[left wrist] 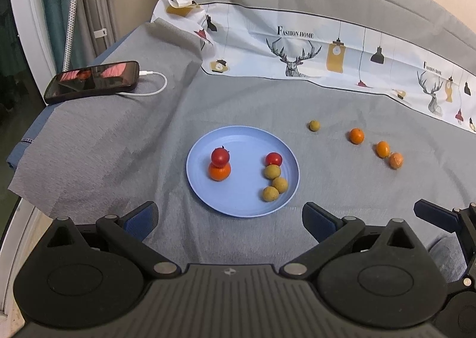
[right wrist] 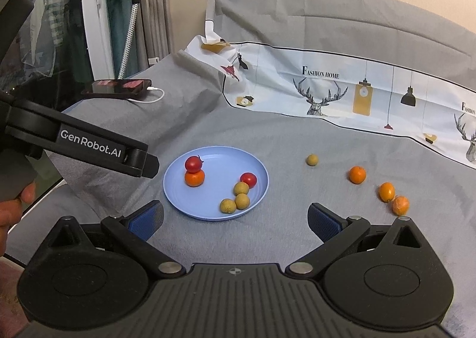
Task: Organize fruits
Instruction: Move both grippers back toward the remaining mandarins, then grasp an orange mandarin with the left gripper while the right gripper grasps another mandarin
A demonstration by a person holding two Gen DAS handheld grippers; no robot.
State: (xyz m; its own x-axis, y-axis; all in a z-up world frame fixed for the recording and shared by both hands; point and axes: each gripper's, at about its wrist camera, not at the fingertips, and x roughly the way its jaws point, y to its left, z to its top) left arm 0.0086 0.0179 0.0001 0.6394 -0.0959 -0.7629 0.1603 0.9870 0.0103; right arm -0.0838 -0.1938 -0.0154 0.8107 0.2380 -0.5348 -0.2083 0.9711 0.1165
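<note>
Hovering spread and empty, left hand-held gripper [left wrist: 230,217] and right hand-held gripper [right wrist: 235,219] face the blue plate [left wrist: 238,207]; loose oranges [left wrist: 356,136] lie at 2 o'clock.

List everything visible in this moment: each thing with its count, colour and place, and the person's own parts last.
plate: 1, light blue, centre of the grey cloth
tomatoes: 2, red, on the plate
orange on plate: 1, orange, touching the left tomato
tan fruits on plate: 3, yellowish tan, right side of the plate
loose tan fruit: 1, on the cloth, right of the plate
loose oranges: 3, orange, cloth further right; two of them touch
phone: 1, black, far left, with white cable
printed sheet: 1, white with deer print, back
left claw: open, empty
right claw: open, empty
hand: holding the left claw's handle
</note>
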